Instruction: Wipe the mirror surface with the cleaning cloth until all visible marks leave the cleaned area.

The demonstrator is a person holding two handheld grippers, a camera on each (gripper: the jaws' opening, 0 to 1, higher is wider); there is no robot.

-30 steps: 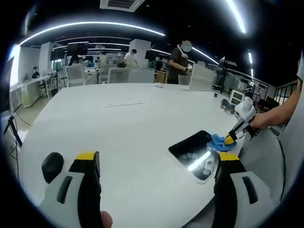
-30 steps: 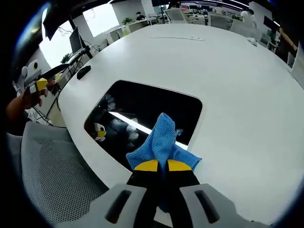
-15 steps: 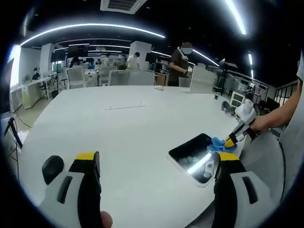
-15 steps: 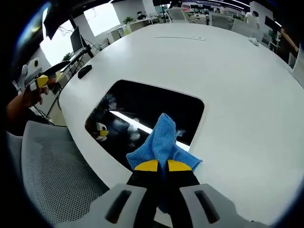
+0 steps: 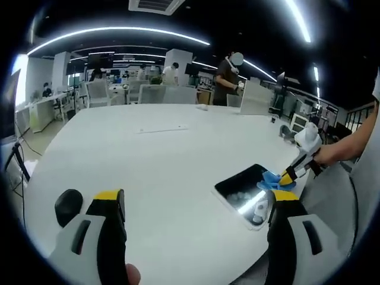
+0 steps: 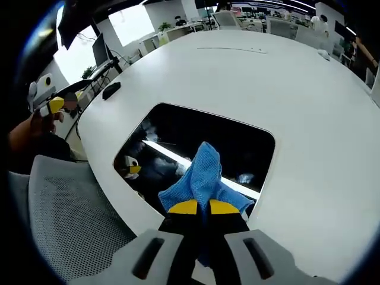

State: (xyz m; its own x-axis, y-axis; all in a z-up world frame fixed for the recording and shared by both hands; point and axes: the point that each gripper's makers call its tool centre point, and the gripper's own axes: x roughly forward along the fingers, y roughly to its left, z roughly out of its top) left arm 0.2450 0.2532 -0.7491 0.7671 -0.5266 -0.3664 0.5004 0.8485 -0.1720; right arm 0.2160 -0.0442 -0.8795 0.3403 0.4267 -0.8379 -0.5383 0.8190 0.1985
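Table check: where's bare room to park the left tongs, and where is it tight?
The table is bare from the mirror across to its far edge; only a thin strip and a small white item lie far out. A black mouse sits beside the left tongs. It is tight at the near edge, where the right tongs press the cloth on the mirror.

The left gripper [image 5: 196, 205] hovers with fingers spread wide; the right gripper [image 6: 199, 207] has its fingers pinched together.
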